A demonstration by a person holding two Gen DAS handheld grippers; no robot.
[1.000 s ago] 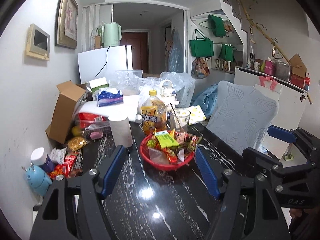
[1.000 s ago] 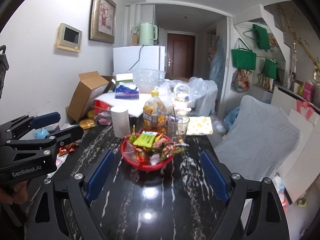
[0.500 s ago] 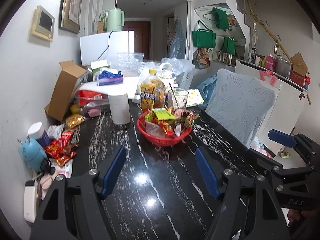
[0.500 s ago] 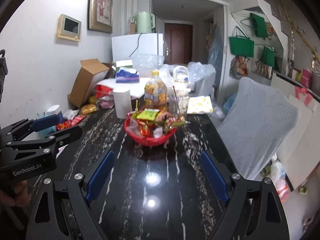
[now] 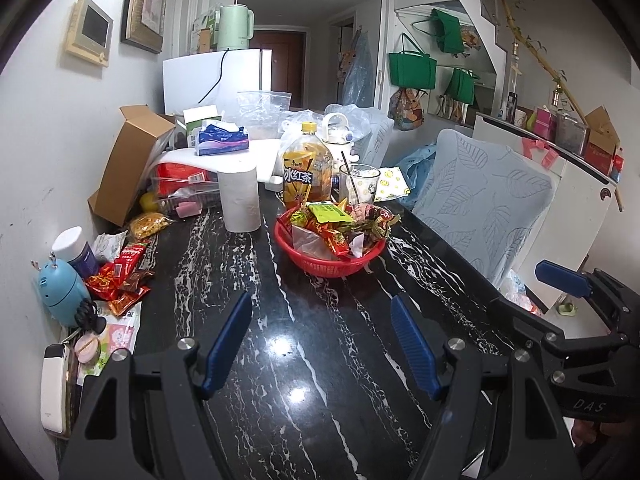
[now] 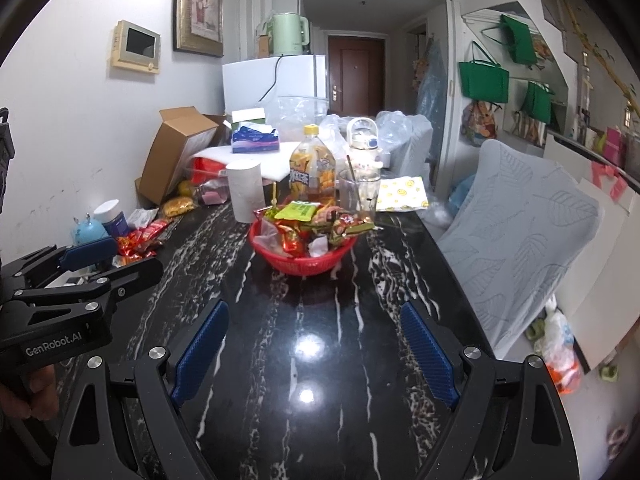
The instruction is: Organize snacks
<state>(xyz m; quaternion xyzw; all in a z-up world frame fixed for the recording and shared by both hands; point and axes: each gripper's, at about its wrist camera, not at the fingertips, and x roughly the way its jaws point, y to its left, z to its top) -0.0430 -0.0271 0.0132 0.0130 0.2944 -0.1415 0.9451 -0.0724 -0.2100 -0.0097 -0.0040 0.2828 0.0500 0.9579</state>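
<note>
A red basket (image 5: 332, 266) (image 6: 304, 266) heaped with wrapped snacks stands mid-table on the black marble top (image 5: 304, 360). Loose red snack packets (image 5: 120, 276) (image 6: 140, 240) lie by the left wall. My left gripper (image 5: 320, 308) hovers open over bare table, well short of the basket, with nothing between its blue pads. My right gripper (image 6: 314, 314) is open wider, also empty, at the same distance from the basket. Each gripper shows in the other's view: the right gripper (image 5: 552, 296) at the right edge, the left gripper (image 6: 116, 260) at the left edge.
Behind the basket stand a paper roll (image 5: 240, 200), a tea bottle (image 5: 306, 172) and a glass with a spoon (image 5: 358, 184). A cardboard box (image 5: 128, 164), a blue gadget (image 5: 60, 288) and a white power bank (image 5: 54, 388) line the left wall. A covered chair (image 5: 480, 204) borders the right.
Both grippers have sunk and tipped down, so the basket sits higher in both views and more table shows in front. Neither gripper's opening has changed.
</note>
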